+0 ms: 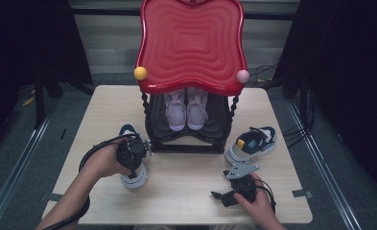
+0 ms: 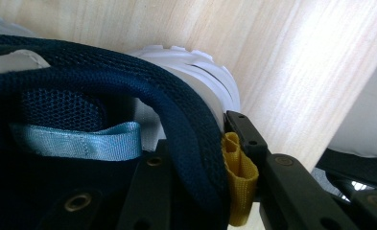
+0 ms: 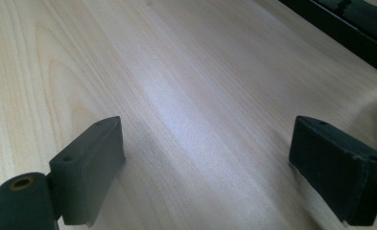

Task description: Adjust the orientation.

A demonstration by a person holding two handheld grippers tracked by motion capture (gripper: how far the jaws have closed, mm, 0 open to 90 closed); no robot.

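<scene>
Surroundings: dark curtains flank a light wooden desk point(image 1: 186, 191) on a grey floor with cables.
Desk: pale wood grain, square top; it carries a rack, two loose shoes and both claws.
Rack: black two-tier shoe rack with twisted posts point(image 1: 188, 132), at the far middle of the desk, topped by a glossy red wavy-edged tray point(image 1: 191, 43).
Rack knobs: one yellow ball point(image 1: 140, 73) at the tray's near left corner, one pink ball point(image 1: 242, 76) at its near right corner.
Stored pair: pale pink sneakers point(image 1: 186, 111), side by side on the rack's shelf under the red tray.
Left shoe: navy-and-white sneaker with a white ridged sole point(image 1: 131, 170), on the desk at the near left of the rack, partly covered by the left hand.
Left claw point(image 1: 131, 152): clenched on the navy-and-white sneaker. The left gripper view shows one jaw inside the shoe opening and the other outside, pressing the navy padded collar point(image 2: 176, 120) and a yellow fabric heel loop point(image 2: 239, 172) between them. A light blue ribbon loop point(image 2: 80, 141) lies inside the shoe.
Right shoe: matching navy-and-white sneaker with a yellow patch point(image 1: 251, 143), on the desk to the right of the rack, well apart from both claws.
Right claw point(image 1: 222, 196): released, jaws wide apart with bare desk wood between them, resting near the front edge at the right, in the right hand point(image 1: 258, 201).
</scene>
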